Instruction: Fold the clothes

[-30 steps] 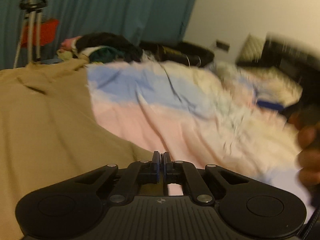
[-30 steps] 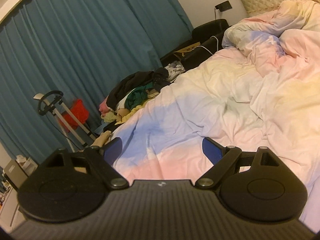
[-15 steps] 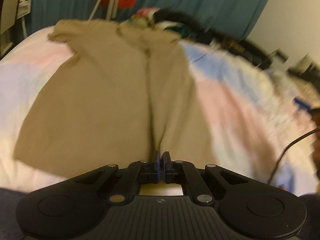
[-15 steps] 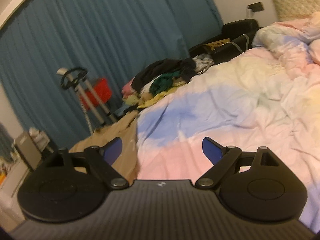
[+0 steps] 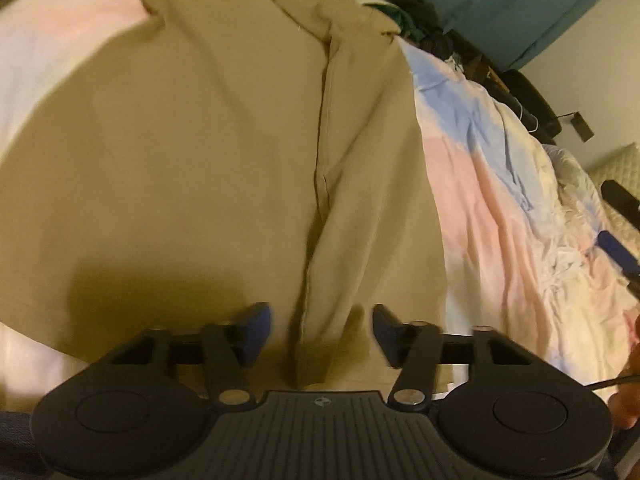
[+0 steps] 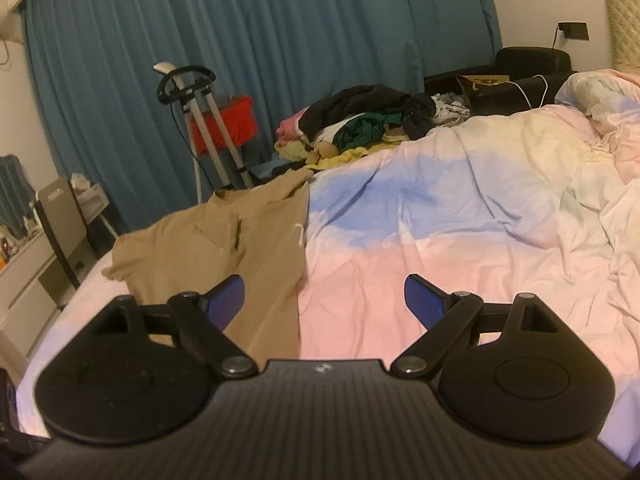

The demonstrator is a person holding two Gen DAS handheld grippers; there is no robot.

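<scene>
A tan garment (image 5: 208, 168) lies spread on the bed, its right part folded over along a lengthwise crease. My left gripper (image 5: 320, 330) is open just above the garment's near hem, its fingers either side of the fold. In the right wrist view the same tan garment (image 6: 248, 240) lies at the left on the pastel bedspread (image 6: 460, 232). My right gripper (image 6: 324, 300) is open and empty above the bedspread, right of the garment's edge.
A pile of dark and coloured clothes (image 6: 360, 124) sits at the far edge of the bed. A stand with a red container (image 6: 224, 120) is by the blue curtain (image 6: 280, 32). A crumpled duvet (image 6: 600, 128) is at the right. A drawer unit (image 6: 24, 264) is at the left.
My left gripper was shut on the tan garment, laid it over towards the left, and has now opened and let go. My right gripper stayed open and swung left towards the garment.
</scene>
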